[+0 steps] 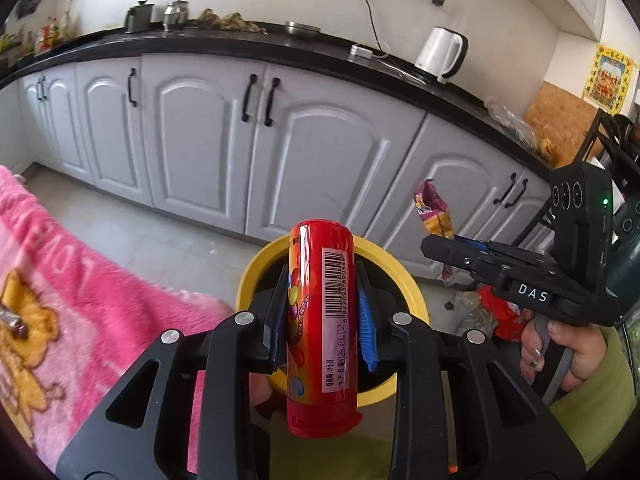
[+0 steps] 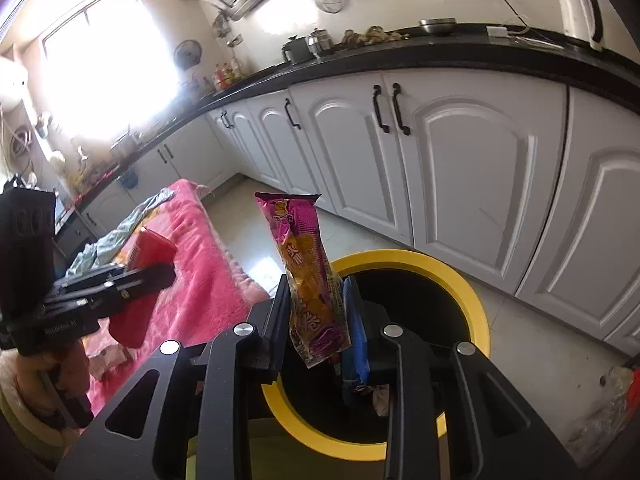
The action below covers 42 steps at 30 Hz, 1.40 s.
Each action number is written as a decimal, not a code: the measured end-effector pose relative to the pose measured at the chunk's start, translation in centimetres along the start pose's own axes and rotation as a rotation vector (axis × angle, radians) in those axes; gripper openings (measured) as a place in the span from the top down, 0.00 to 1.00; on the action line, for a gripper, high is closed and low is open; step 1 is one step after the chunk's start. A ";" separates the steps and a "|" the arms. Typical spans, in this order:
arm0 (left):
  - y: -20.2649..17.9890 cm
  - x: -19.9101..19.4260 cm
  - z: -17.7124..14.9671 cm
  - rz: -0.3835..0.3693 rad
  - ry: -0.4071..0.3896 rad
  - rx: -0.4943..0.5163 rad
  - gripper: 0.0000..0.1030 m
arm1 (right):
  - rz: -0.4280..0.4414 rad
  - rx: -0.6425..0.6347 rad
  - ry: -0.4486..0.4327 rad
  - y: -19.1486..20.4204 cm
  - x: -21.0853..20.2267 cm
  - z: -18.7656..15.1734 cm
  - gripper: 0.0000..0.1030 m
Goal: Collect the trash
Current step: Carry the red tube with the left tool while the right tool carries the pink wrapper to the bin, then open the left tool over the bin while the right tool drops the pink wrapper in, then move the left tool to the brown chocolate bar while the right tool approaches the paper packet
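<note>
My left gripper is shut on a red candy tube with a barcode label, held upright over a yellow-rimmed bin. In the right wrist view my right gripper is shut on a pink and orange snack wrapper that stands up between its pads, above the bin's yellow rim and dark inside. Each gripper shows in the other's view. The right gripper with its wrapper is to the right of the bin. The left gripper with the tube is at the left.
A pink fleece blanket lies left of the bin. White cabinet doors under a black counter with a white kettle run behind it. Red and clear plastic scraps lie on the tiled floor to the bin's right. A person's hand grips the right handle.
</note>
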<state>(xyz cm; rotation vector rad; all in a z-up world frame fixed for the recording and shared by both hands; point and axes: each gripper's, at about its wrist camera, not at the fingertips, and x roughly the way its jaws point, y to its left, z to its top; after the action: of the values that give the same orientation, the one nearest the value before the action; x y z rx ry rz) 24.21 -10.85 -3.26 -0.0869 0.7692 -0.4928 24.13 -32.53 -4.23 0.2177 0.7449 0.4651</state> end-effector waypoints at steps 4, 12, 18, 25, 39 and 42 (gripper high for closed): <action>-0.1 1.8 0.3 -0.014 -0.015 -0.024 0.68 | -0.031 0.031 -0.016 -0.9 0.1 -0.1 0.63; 1.4 2.6 -0.1 0.006 0.008 -0.076 0.37 | -0.046 0.083 -0.029 -2.4 -0.1 -0.4 0.50; 3.1 0.9 -0.5 0.060 -0.011 -0.104 0.21 | -0.037 0.049 -0.020 -0.9 0.2 -0.4 0.44; 6.3 -2.6 -0.6 0.129 -0.055 -0.141 0.16 | -0.005 -0.046 -0.014 2.9 0.4 -0.4 0.38; 12.2 -9.0 -1.8 0.230 -0.133 -0.235 0.15 | 0.109 -0.279 0.050 12.7 2.1 -1.8 0.31; 13.9 -10.4 -2.3 0.249 -0.141 -0.264 0.15 | 0.136 -0.326 0.068 14.9 2.6 -2.4 0.31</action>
<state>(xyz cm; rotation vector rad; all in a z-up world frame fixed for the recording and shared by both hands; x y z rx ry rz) 21.78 6.39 -1.72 -0.2656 0.6920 -0.1453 19.23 -18.12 -2.28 -0.0537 0.7114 0.7183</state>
